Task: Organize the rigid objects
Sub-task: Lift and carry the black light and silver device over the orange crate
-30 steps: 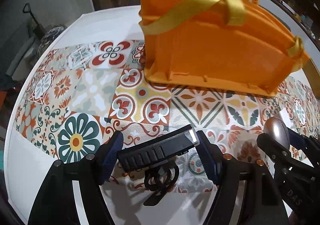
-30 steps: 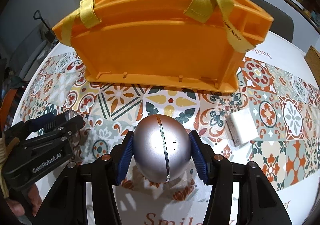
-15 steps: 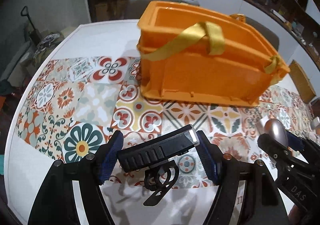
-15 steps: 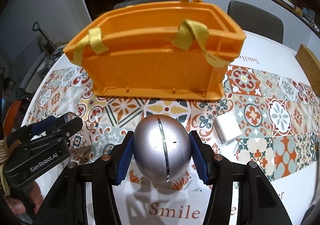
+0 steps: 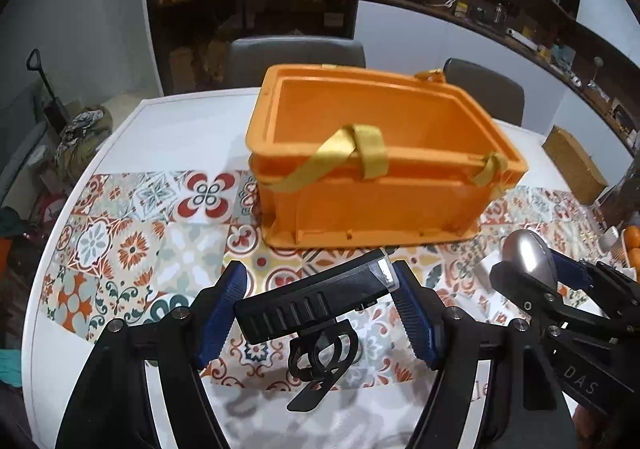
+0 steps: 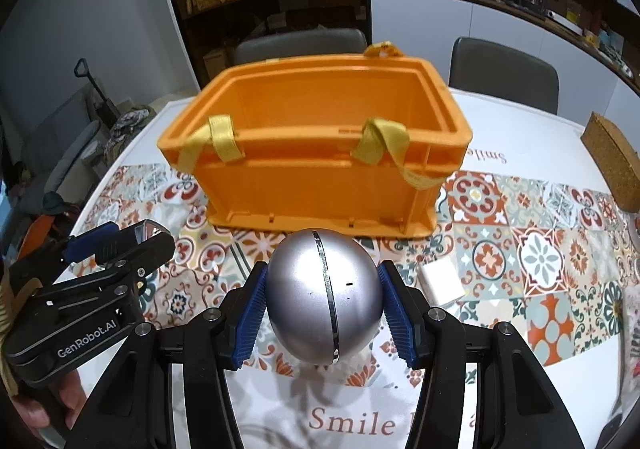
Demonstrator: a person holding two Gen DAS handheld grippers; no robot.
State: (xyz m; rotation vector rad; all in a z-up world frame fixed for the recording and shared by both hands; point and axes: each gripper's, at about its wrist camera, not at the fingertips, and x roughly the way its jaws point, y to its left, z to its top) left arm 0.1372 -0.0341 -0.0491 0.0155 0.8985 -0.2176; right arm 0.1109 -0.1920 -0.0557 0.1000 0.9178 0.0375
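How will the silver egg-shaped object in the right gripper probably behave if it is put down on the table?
The silver egg looks smooth and rounded, so it may roll. Its glossy shell could slip between the right gripper pads, which touch only its sides. It seems rigid.

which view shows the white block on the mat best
The right wrist view: the white block lies in full sight beside the right gripper. In the left wrist view only a sliver shows behind that gripper.

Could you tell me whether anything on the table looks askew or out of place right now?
Nothing looks spilled or damaged. The orange crate stands upright and looks empty as far as its inside shows. The one stray is a small white block lying loose on the patterned mat, right of the silver egg-shaped thing.
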